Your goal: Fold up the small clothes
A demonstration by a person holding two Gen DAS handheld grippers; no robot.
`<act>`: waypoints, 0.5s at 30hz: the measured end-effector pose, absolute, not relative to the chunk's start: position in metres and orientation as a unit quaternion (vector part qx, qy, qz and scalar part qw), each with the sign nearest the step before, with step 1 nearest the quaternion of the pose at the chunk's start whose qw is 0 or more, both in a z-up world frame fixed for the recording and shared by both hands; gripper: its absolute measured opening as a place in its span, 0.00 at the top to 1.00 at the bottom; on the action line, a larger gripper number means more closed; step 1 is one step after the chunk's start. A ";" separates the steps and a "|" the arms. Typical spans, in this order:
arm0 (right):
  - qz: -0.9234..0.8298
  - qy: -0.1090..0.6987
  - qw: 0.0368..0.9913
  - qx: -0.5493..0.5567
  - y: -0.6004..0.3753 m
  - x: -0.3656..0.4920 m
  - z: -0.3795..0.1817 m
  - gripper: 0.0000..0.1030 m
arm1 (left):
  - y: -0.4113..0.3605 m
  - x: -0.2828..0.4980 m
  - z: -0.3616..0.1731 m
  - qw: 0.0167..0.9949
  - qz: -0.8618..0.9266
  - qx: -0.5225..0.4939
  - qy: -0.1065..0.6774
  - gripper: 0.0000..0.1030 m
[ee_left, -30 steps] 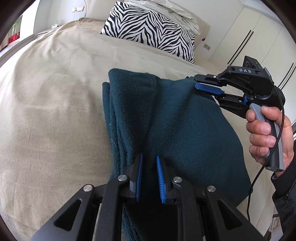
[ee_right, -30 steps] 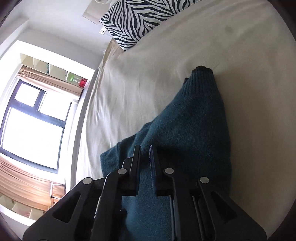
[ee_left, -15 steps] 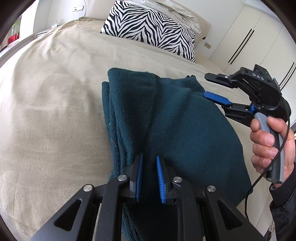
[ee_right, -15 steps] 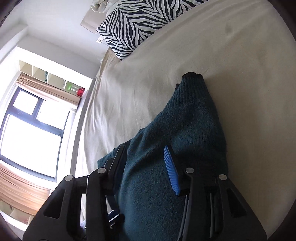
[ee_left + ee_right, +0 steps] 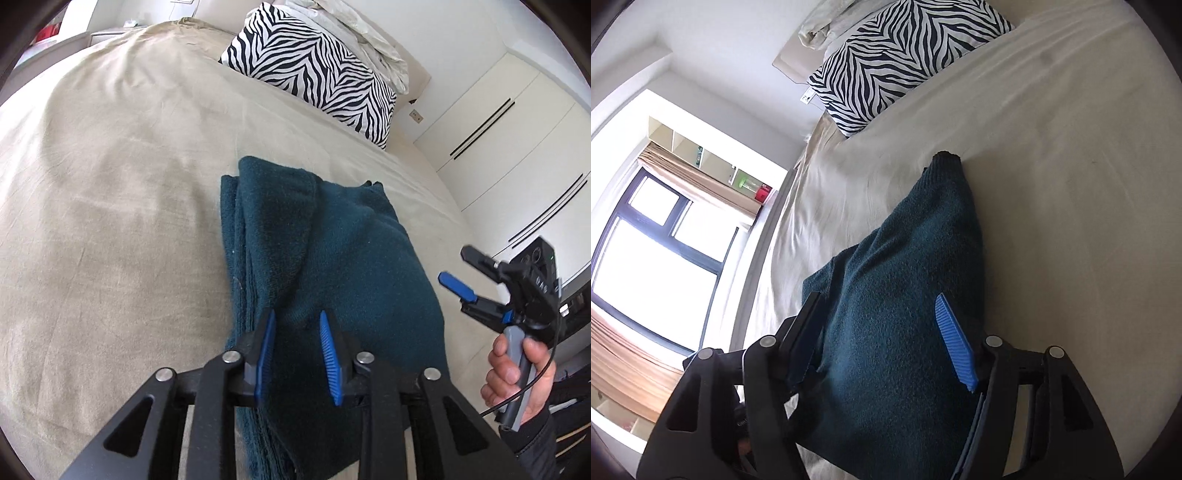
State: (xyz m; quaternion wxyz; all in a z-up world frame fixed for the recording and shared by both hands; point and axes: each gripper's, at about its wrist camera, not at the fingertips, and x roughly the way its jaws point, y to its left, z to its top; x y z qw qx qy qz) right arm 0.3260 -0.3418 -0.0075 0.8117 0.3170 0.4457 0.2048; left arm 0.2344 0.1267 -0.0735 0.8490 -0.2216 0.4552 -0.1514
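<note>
Lying lengthwise on the bed [image 5: 110, 184], the dark teal garment [image 5: 332, 258] is running its long axis away from you toward the zebra pillow [image 5: 314, 70], folded into a narrow stack with layered edges showing along its left side; you are holding your left gripper [image 5: 295, 350] right over the near end, its fingers [image 5: 266, 347] parted and gripping nothing, though whether the pads are touching the cloth is hard to tell; your right gripper [image 5: 882, 336] is hanging off the garment's right edge, fingers spread wide and empty, the knit filling the gap in its own view but not pinched; your right hand [image 5: 517, 373] is sitting clear of the bed's side. Judging by this, the left is the nearer one to the near hem, and any further fold is probably turning on carrying that end along the long axis toward the far end. No containers are showing anywhere; the garment is resting directly on the beige cover.
</note>
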 end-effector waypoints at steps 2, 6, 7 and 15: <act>0.204 0.460 0.803 0.318 -0.355 0.313 -0.014 0.37 | 0.143 0.227 -0.070 0.850 -0.136 -0.238 0.450 0.31; 0.188 0.497 0.777 0.337 -0.379 0.300 -0.038 0.37 | 0.161 0.232 -0.090 0.803 -0.160 -0.301 0.490 0.31; 0.190 0.510 0.763 0.348 -0.381 0.300 -0.048 0.37 | 0.162 0.235 -0.096 0.791 -0.167 -0.313 0.499 0.31; 0.229 0.545 0.719 0.366 -0.365 0.307 -0.073 0.37 | 0.156 0.266 -0.118 0.731 -0.202 -0.373 0.535 0.31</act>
